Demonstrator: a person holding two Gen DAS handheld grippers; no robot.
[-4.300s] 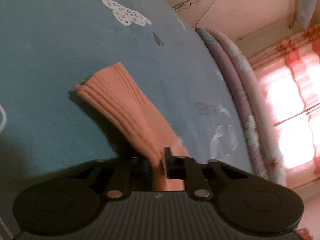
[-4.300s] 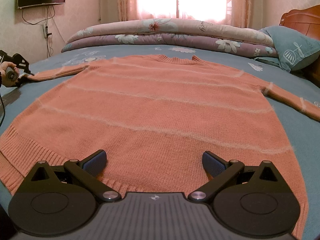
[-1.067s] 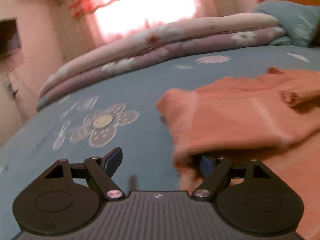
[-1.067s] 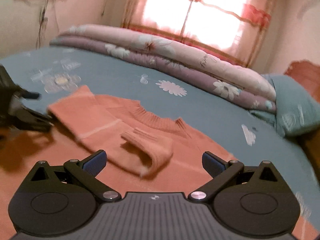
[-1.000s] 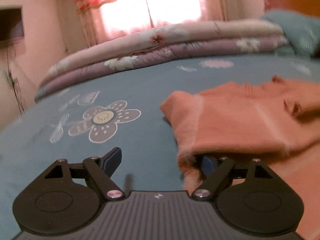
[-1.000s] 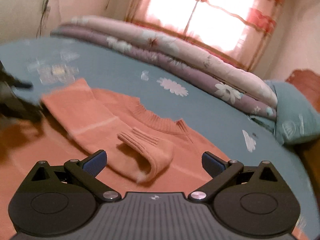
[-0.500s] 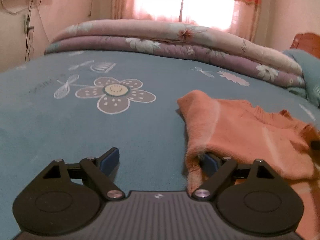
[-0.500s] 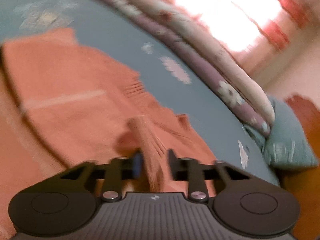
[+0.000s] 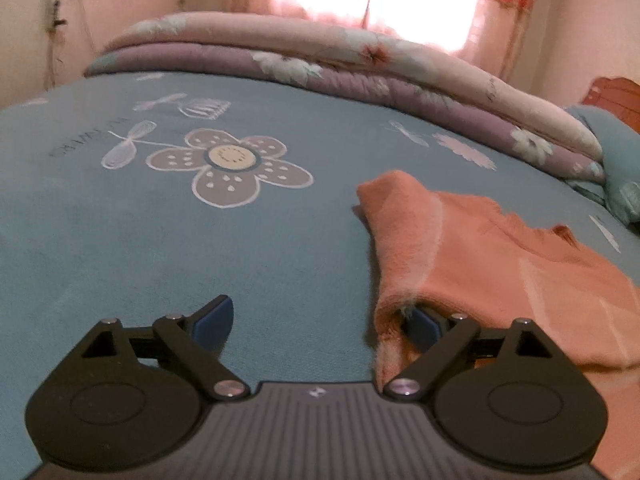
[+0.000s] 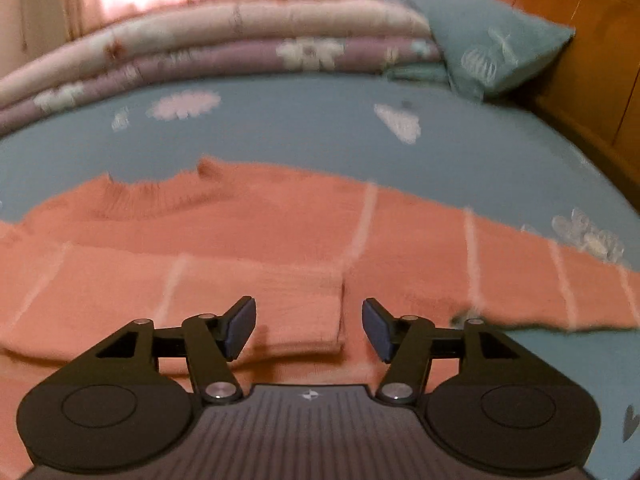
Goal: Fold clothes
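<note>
Grippers are working a soft, salmon-pink knitted sweater with thin pale stripes (image 10: 280, 232), which is lying flat across a blue bedsheet printed with flowers and clouds (image 9: 160, 240), its ribbed neckline (image 10: 152, 196) toward the rolled pink-and-purple floral quilts (image 9: 320, 64) under the window. One sleeve is lying folded back over the chest, its ribbed cuff (image 10: 304, 312) resting on the body; the other sleeve (image 10: 540, 280) is stretching out toward the wooden headboard side.

The knit looks light, limp and fuzzy, so it will likely drape and sag from any pinch and cling rather than slip. Firm holds appear to be the ribbed cuff, the hem and the folded shoulder edge, where layers double up.

The left gripper (image 9: 316, 320) is pointing down along the sheet beside the folded shoulder (image 9: 400, 240), its jaws spreading wide; one blue pad (image 9: 212, 320) is sitting over bare sheet while the other is tucked under the fold's edge, and nothing is pinched.

The right gripper (image 10: 308, 326) is angling down over the cuff, jaws opening to a middling gap, the cuff lying just beyond and between the pads without being pressed.
</note>
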